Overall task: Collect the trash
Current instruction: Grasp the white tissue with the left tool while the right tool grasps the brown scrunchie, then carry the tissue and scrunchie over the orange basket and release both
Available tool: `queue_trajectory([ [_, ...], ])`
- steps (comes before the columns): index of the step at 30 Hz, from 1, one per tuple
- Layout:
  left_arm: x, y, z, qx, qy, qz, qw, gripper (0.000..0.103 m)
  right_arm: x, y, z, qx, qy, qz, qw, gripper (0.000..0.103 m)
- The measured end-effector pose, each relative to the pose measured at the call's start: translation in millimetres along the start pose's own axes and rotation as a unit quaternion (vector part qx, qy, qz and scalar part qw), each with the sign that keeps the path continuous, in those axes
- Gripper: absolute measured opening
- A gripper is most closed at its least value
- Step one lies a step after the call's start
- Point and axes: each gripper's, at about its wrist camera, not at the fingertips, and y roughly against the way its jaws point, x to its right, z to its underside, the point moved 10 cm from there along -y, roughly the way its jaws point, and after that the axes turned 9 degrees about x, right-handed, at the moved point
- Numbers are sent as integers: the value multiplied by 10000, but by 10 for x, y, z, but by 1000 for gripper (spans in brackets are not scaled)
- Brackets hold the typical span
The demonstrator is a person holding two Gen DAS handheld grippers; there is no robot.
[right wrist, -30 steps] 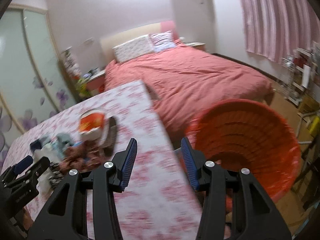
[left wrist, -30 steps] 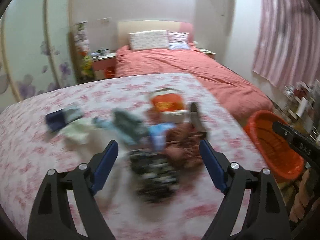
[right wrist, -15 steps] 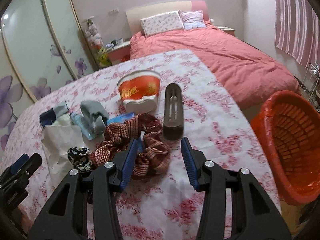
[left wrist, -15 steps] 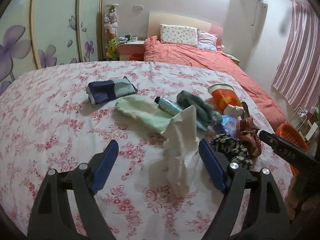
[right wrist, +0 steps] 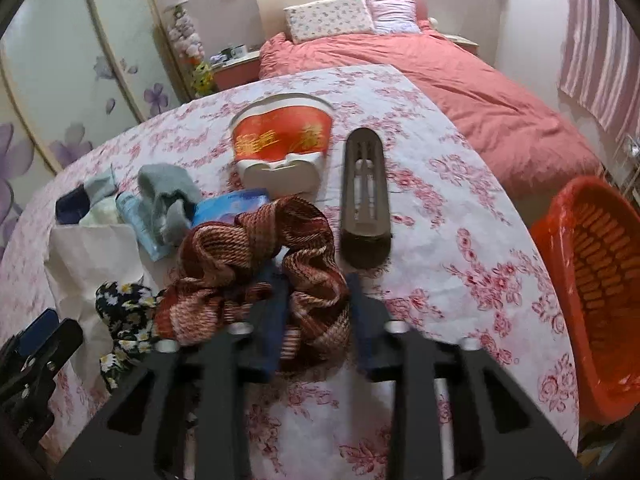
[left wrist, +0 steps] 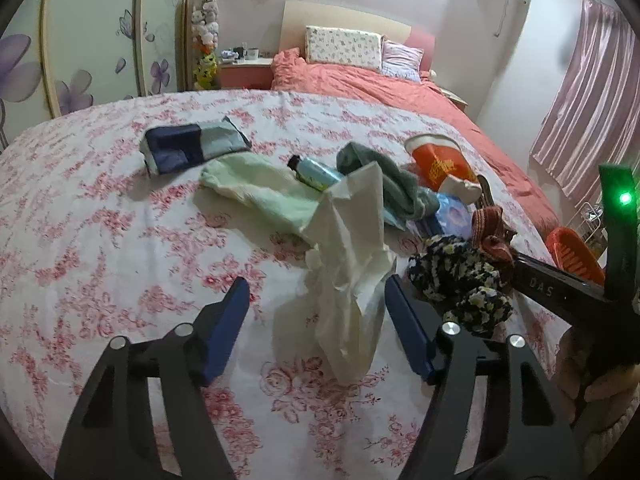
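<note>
Two claws: both low over the table covered in white cloth printed with pink flowers [left wrist: 100,248], each pointing down at the pile of things
Left claw [left wrist: 316,300]: jaws part open, just been closing; blue pads either side of the crumpled white tissue paper [left wrist: 352,248], right pad just beside its edge, left pad well apart from it; no grip visible
Crumpled white tissue paper: standing up between the left jaws, lower end lying toward the camera on the cloth
Right claw [right wrist: 316,320]: blurred, jaws just been closing, now narrow, pressed on the near fold of the red-brown and cream striped knitted scrunchie [right wrist: 256,264]
Striped scrunchie: lying just before the upturned red and white paper noodle cup [right wrist: 282,148], touching the black scrunchie with white daisies [right wrist: 124,304] on its left
Dark oval hairbrush [right wrist: 366,196]: flat on the cloth, just right of the striped scrunchie, apart from the right jaws
Beyond the tissue: pale green cloth [left wrist: 256,188], small blue-green bottle with black cap [left wrist: 314,172], grey-green sock [left wrist: 388,184], folded navy and grey cloth [left wrist: 192,148]
Round orange plastic basket [right wrist: 592,304]: off the table's right edge, lower than the tabletop, well apart from both claws
Behind: bed with salmon-red cover [right wrist: 440,68]
</note>
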Motion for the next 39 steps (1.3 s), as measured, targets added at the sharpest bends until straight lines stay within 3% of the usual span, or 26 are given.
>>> queue_trajectory([
  [12,109,-138,48,-134,-52,57,9999,65,121,491,-183,658,-98,-73,9978,13],
  [13,127,-148,48,-140,-34,90,9999,62,150,520,-194,688,-124,-59,9975,13],
  [15,186,-150,38,-128,-6,247,9996,44,192,543,-220,713,-166,-38,9973,13],
  [20,273,-94,-1,-27,-75,417,9991,30,287,626,-223,779,-282,-20,9966,13],
  [39,401,408,-411,559,-53,580,9967,29,630,1082,-419,1473,-518,204,9875,13],
])
